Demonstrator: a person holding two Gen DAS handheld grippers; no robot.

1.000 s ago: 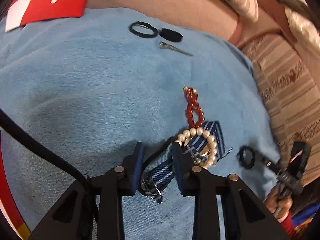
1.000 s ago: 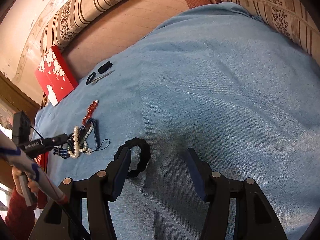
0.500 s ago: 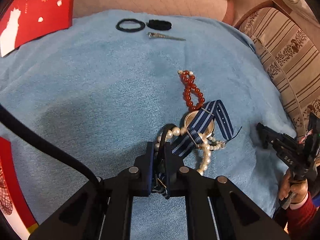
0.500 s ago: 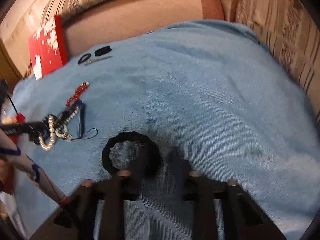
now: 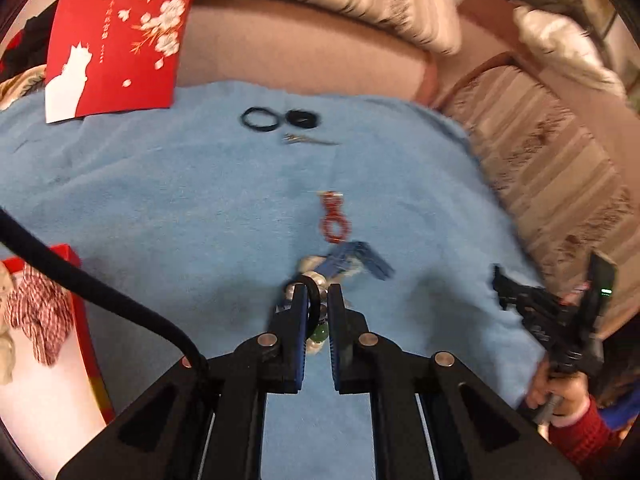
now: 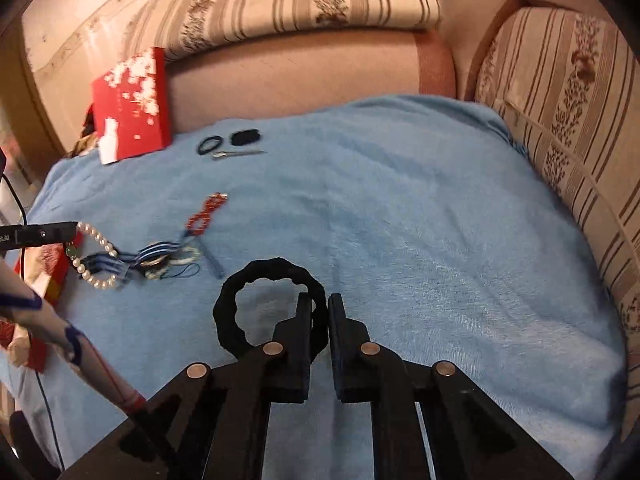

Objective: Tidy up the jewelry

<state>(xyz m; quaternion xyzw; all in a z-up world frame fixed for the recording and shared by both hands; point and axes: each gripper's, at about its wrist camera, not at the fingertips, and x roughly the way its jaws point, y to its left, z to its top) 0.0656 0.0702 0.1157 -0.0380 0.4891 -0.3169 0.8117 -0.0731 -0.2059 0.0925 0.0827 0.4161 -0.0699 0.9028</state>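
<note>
Tongs gripping jewelry on a blue blanket

Left tongs [image 5: 318,300] are closed on a tangle of jewelry near the left side of the blue blanket [image 6: 400,208], which covers what seems to be a sofa seat. The right-wrist view shows this best: a pearl bracelet [image 6: 98,258] with a green bead hangs from the tips, stretched taut, probably because it is snagged on the blue striped strap [image 6: 154,258] beside it. Lifting at one end looks like a way to draw the pearls free of the knot. In the left-wrist view this cluster is blurred, so exactly which strand sits between the tips is uncertain.

Right tongs [image 6: 318,308] are clamped on the rim of a black scrunchie [image 6: 228,312], held just above the blanket's near middle, apparently ready to carry it off.

A red bead bracelet [image 6: 206,212] lies flat just beyond the tangle. Toward the far left corner, close to the blanket's back edge, a thin black hair tie [image 6: 209,145], a smaller black band [image 6: 245,137] and a metal hair clip [image 6: 238,153] sit grouped together, suggesting a sorted row. A red box lid [image 6: 130,106] leans at that corner.

The blanket's whole right half is bare, giving free room. Striped cushions [image 6: 568,120] rise along the back and right edges and limit travel there.
</note>
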